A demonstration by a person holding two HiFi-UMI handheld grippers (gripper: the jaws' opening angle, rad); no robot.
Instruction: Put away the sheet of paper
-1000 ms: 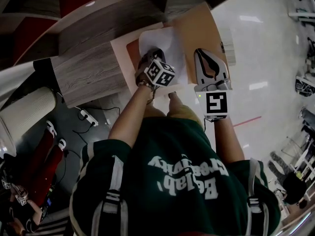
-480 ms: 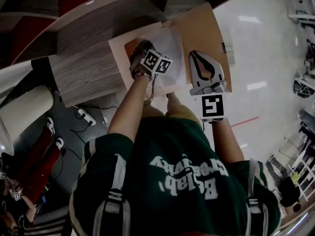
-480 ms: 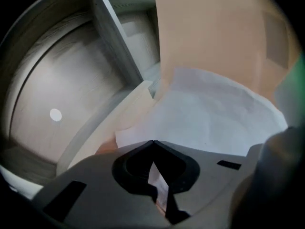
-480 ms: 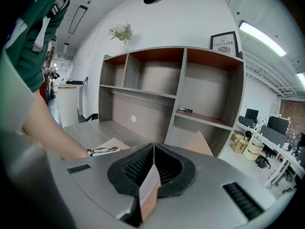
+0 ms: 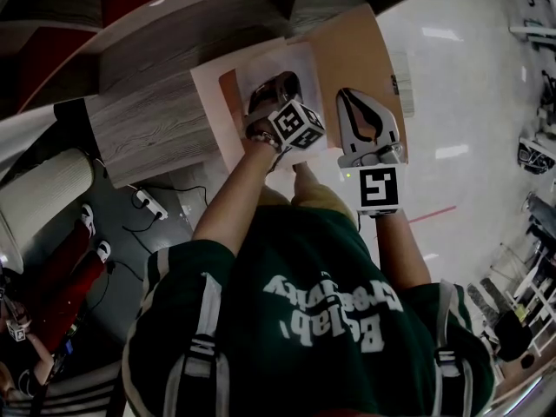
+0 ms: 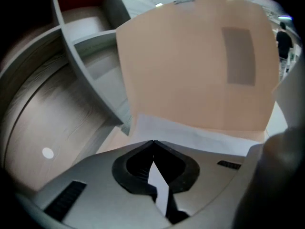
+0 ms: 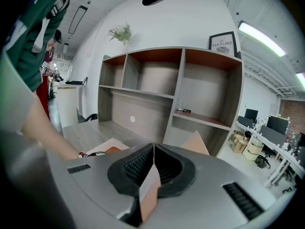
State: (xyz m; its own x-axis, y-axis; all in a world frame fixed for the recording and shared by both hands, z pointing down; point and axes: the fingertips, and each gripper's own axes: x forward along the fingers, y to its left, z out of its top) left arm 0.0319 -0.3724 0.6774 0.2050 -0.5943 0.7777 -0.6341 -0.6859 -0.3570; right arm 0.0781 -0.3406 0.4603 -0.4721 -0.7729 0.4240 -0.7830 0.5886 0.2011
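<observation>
A: Status on the sheet?

B: Mid-insert, by my read. The left gripper (image 6: 153, 144) is pressed together on the near edge of the sheet (image 6: 190, 133), and a white sliver shows between its pads. The right gripper (image 7: 153, 147) is pinched on an edge of the tan envelope (image 6: 190, 56) and holds the top layer lifted.

A: Where's the sheet exactly?

B: At the desk (image 5: 148, 129) edge, lying on the envelope's lower layer. The lifted tan layer stands just beyond it. In the left gripper view its far edge looks to meet the foot of that tan layer. Can't tell if any of it is tucked under.

A: So not in.

B: Not fully. The head view shows a wide patch of white exposed between the left gripper and the tan layer.

A: Done vs left?

B: Done:
- 2 grips are made.
- The envelope is open.
- The sheet is lined up with the mouth.

Left, as I judge it:
- Push the sheet home.
- Let go with the left gripper.
- Drop the top layer over it.

A: And after that?

B: Maybe 1 more step, stowing the envelope on the shelf (image 7: 181, 89) behind the desk. The task line doesn't say, so I won't count it.
</observation>
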